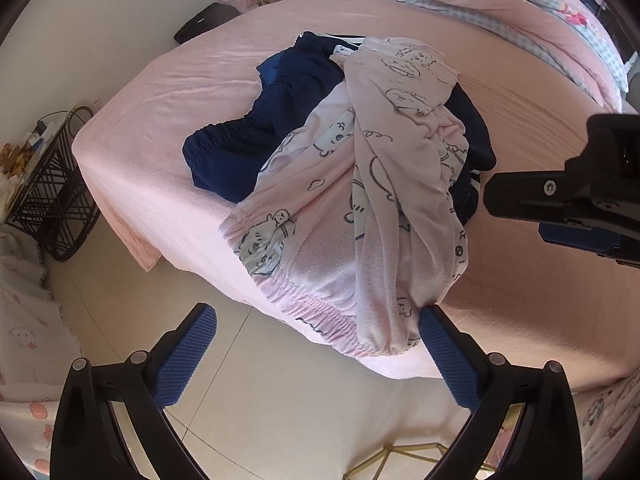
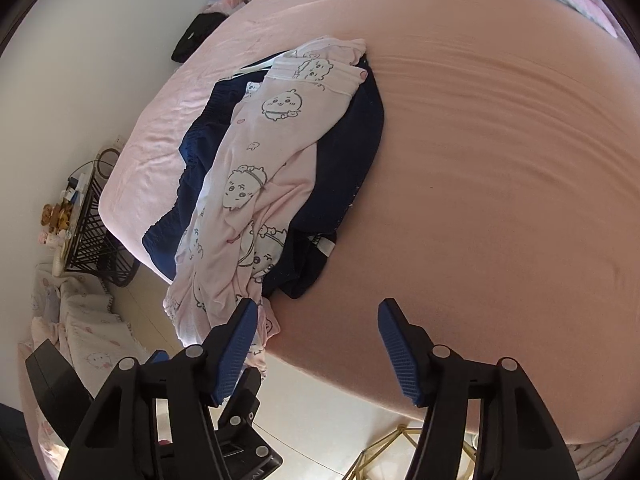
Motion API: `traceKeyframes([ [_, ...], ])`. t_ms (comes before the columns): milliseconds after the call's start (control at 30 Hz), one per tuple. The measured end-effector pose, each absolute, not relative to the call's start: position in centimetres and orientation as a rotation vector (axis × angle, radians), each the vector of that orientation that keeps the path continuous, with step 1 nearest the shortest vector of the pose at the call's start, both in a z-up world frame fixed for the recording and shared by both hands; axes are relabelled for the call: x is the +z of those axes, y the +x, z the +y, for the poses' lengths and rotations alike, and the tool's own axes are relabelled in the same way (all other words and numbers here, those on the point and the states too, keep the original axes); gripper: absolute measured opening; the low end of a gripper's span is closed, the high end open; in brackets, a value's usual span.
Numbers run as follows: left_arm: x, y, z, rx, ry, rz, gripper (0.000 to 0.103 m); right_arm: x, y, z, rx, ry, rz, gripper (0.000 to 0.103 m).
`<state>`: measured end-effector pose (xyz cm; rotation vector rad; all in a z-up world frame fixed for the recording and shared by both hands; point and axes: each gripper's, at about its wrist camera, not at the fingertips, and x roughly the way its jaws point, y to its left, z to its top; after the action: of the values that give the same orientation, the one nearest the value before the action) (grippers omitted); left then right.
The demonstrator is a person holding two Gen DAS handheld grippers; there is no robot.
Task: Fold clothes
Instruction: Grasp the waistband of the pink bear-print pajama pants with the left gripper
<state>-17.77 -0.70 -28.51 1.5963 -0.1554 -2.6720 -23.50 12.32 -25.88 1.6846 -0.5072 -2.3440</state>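
Where the clothes lie: heaped on the bed near its front left corner, the heap reaching to the front edge.
Pyjamas: pink with cartoon prints, crumpled on top of the heap; the elastic waistband hangs over the front edge of the bed. In the right wrist view they run in a long strip from mid-bed down to that edge.
Navy garment: dark blue, gathered hem, lying under the pyjamas and showing on both sides of them.
Left tongs: jaws wide apart, gripping nothing; the right blue pad touches or nearly touches the pyjama fold at the bed's front edge, the left pad hangs over the floor.
Right tongs: jaws apart, nothing between them; the left pad sits against the low end of the pyjamas, the right pad is over bare sheet near the front edge.
Bedding: a pink and checked quilt bunched at the far right corner of the bed.
Beside the bed: a black wire stand on the floor off the left edge.
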Motion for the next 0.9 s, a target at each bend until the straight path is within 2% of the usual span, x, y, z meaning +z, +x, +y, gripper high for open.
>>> traceKeyframes([
  [233,-29.1,-18.1,-1.0,-2.691,1.569,-0.106,0.096,-27.2,-24.1,10.5,-2.289,1.691,-0.483,0.062],
  [367,-30.1,-18.7,-0.9,-2.706,1.691,0.016,0.078,-27.7,-24.3,10.0,-2.275,1.699,-0.479,0.062],
  [467,-30.1,-18.6,-0.9,-2.727,1.691,0.034,0.072,-28.0,-24.6,10.0,-2.262,1.696,-0.494,0.062],
  [567,-29.9,-18.3,-0.9,-2.764,1.719,0.097,0.052,-28.2,-24.8,10.0,-2.255,1.692,-0.503,0.062],
  [633,-29.8,-18.3,-1.0,-2.757,1.722,0.141,0.048,-28.3,-24.9,10.0,-2.253,1.687,-0.506,0.062],
  [700,-29.6,-18.2,-1.0,-2.764,1.712,0.151,0.031,-28.3,-24.9,10.0,-2.254,1.679,-0.502,0.062],
  [800,-29.2,-18.0,-1.1,-2.779,1.690,0.135,0.024,-28.2,-24.6,10.2,-2.243,1.657,-0.519,0.062],
  [900,-28.5,-18.1,-1.8,-2.781,1.680,0.171,0.022,-28.0,-24.0,10.8,-2.227,1.630,-0.557,0.062],
])
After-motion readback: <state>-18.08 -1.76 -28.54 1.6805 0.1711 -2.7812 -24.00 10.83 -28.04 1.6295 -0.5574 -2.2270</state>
